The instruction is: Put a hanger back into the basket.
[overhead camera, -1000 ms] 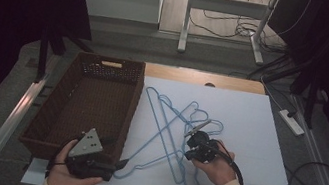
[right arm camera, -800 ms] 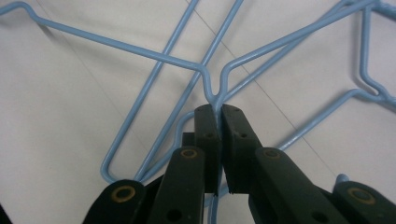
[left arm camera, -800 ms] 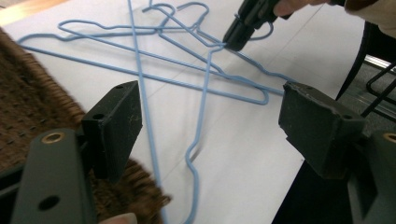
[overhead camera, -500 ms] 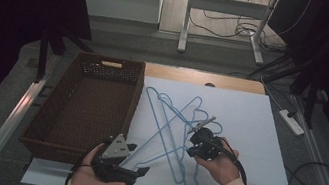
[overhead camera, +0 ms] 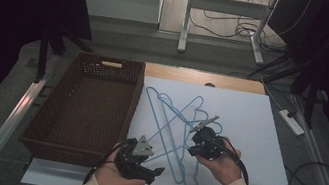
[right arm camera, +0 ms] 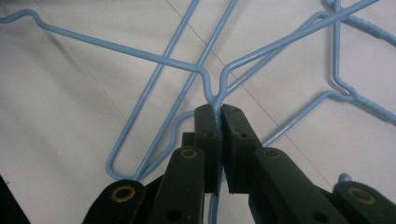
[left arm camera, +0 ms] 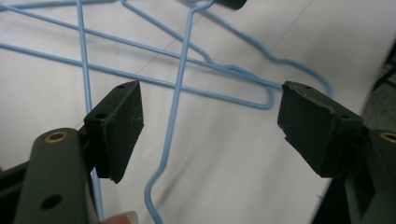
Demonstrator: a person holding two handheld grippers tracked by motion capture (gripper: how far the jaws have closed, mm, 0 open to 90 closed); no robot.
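Jaws of the right gripper [right arm camera: 217, 112] are pressed together on the thin neck of one blue hanger [right arm camera: 261, 56], just where the two shoulders of the wire meet below the hook; in the right gripper view the wire goes down between the two black pads and is pinched there. This hand sits at almost the same spot as a second ago and keeps its hold. The left gripper [left arm camera: 210, 116] is spread wide, and nothing is between its pads; one blue wire [left arm camera: 177, 93] runs up across the gap, but neither pad touches it, so it holds nothing. What has changed is the left hand [overhead camera: 121, 174]: a second ago it was at the near corner of the basket [overhead camera: 48, 124], and now it has come to the right, over the white board [overhead camera: 267, 135], until its open jaws face the near ends of the hangers [overhead camera: 172, 124]. I judge that the person wants to take the tangled hangers apart, with the right gripper fixing one of them while the left comes to take another. The hangers lie crossed over each other in the middle of the board, between the two hands, and the brown basket stands just beside them at the left with nothing visible inside. The left jaws have not yet closed on any wire, so the separation is not begun.
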